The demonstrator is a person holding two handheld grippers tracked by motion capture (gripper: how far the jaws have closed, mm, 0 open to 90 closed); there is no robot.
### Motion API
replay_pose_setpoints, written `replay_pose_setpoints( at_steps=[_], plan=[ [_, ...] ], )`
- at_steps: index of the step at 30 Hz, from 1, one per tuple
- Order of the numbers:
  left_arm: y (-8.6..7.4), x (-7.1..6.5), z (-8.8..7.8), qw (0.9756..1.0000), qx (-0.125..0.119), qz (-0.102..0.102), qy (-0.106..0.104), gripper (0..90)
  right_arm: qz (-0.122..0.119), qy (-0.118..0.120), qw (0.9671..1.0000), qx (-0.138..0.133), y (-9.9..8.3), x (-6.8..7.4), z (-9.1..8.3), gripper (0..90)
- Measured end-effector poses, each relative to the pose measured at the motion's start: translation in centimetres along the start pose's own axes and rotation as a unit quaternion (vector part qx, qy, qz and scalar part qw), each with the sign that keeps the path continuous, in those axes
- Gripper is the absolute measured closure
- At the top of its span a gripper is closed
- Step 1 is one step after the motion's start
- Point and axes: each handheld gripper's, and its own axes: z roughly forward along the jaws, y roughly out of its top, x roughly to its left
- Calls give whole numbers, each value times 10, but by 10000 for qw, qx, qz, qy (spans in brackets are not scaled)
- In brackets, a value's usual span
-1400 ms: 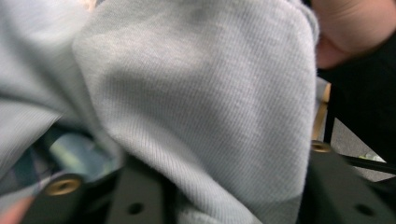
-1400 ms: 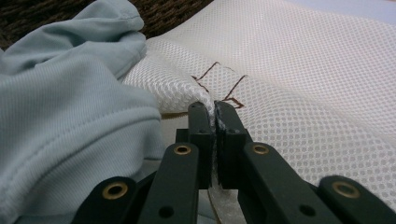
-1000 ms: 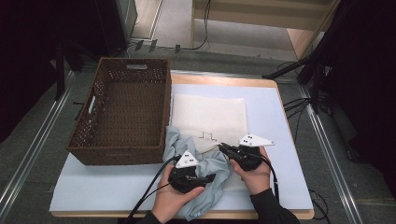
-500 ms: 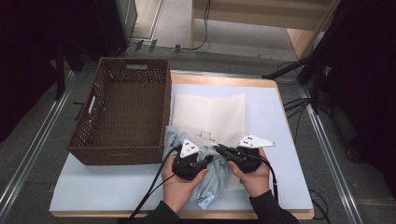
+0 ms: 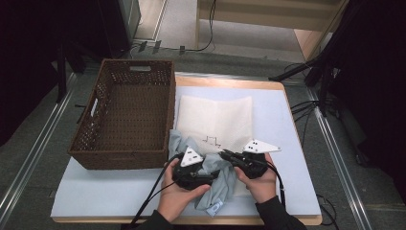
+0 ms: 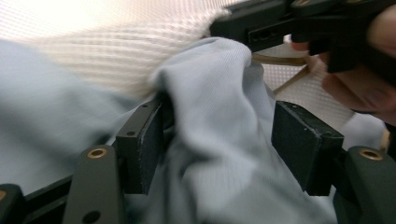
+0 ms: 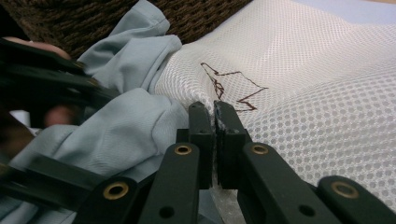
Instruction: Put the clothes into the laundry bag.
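A white mesh bag (image 5: 215,117) lies flat in the middle of the table, with a brown line drawing near its front edge. A light blue garment (image 5: 218,191) is bunched at that edge. My right gripper (image 5: 224,153) is shut on the bag's front edge (image 7: 214,112), and the mesh (image 7: 317,93) stretches away from the pinch. My left gripper (image 5: 212,176) faces it from the left. Its jaws have just been opening and now stand apart around a fold of the blue garment (image 6: 219,163), which lies loose between the pads (image 6: 140,144).
A brown wicker basket (image 5: 119,160) with nothing in it stands at the left, close against the bag and the garment. A pale mat (image 5: 292,124) covers the wooden table. Cables trail from both grippers toward the front edge. Dark stands and cables sit beyond the right side.
The left gripper has shifted slightly up and toward the right gripper, bunching the blue garment against the bag's edge, and its jaws have spread apart. The right gripper has kept still.
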Motion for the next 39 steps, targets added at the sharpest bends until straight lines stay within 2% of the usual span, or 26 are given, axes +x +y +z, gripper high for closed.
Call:
replay_pose_setpoints(
  at_steps=[3, 4, 6, 7, 8, 9, 11, 15, 17, 18, 19, 22, 23, 24, 26, 29, 32, 35, 36, 39],
  plan=[
    [-5, 6, -26, 9994, -196, -11, 268, 333, 21, -21, 10000, 24, 0, -1, 0, 884],
    [-9, 9, -34, 9987, -219, -1, 457, 333, 24, -20, 10000, 21, -1, -2, 0, 885],
    [-16, 14, -43, 9977, -227, -57, 639, 336, 16, -23, 10000, 16, -1, -2, 0, 884],
    [-16, 14, -43, 9977, -227, -57, 639, 335, 10, -26, 10000, 22, -1, -3, 0, 884],
    [-26, 19, -47, 9957, -124, -147, 903, 335, 12, -34, 10000, 31, -2, -3, 1, 884],
    [-26, 19, -47, 9957, -124, -147, 903, 338, 12, -34, 10000, 31, -2, -3, 1, 884],
    [-32, 24, -40, 9941, -1, -317, 1037, 320, -4, -54, 10000, 44, -2, -4, 2, 884],
    [-29, 22, -22, 9923, 335, -309, 1150, 268, -12, -57, 10000, 56, -2, -4, 2, 884],
    [-27, 21, -17, 9921, 455, -346, 1118, 297, -6, -55, 10000, 64, -2, -3, 2, 884],
    [-27, 22, -14, 9920, 492, -305, 1124, 357, -11, -57, 10000, 60, -2, -4, 2, 885],
    [-26, 22, -14, 9915, 533, -243, 1160, 447, -9, -62, 10000, 64, -3, -4, 2, 885],
    [-20, 19, -17, 9943, 384, -244, 959, 719, -9, -60, 10000, 69, -3, -3, 3, 885],
    [-20, 19, -17, 9943, 384, -244, 959, 799, -9, -60, 10000, 69, -3, -3, 3, 885],
    [-17, 13, -14, 9953, 411, -100, 871, 832, -11, -47, 10000, 59, -2, -3, 3, 885],
    [-14, 8, -8, 9965, 478, -43, 679, 857, -4, -45, 10000, 47, -2, -3, 3, 885],
    [-11, 2, 2, 9985, 456, -88, 295, 868, 2, -31, 10000, 33, -1, -2, 3, 885],
    [-7, -6, 12, 9990, 432, -66, 21, 869, -11, -9, 10000, 31, -1, -1, 3, 886],
    [-3, -11, 21, 9991, 401, -47, -98, 869, -14, 11, 10000, 2, -1, 1, 3, 886],
    [1, -12, 28, 9992, 371, -119, -135, 869, -32, 15, 10000, -10, -1, 2, 3, 887],
    [4, -12, 40, 9992, 378, -130, 96, 871, -38, 49, 10000, 2, -1, 3, 3, 887]
  ],
)
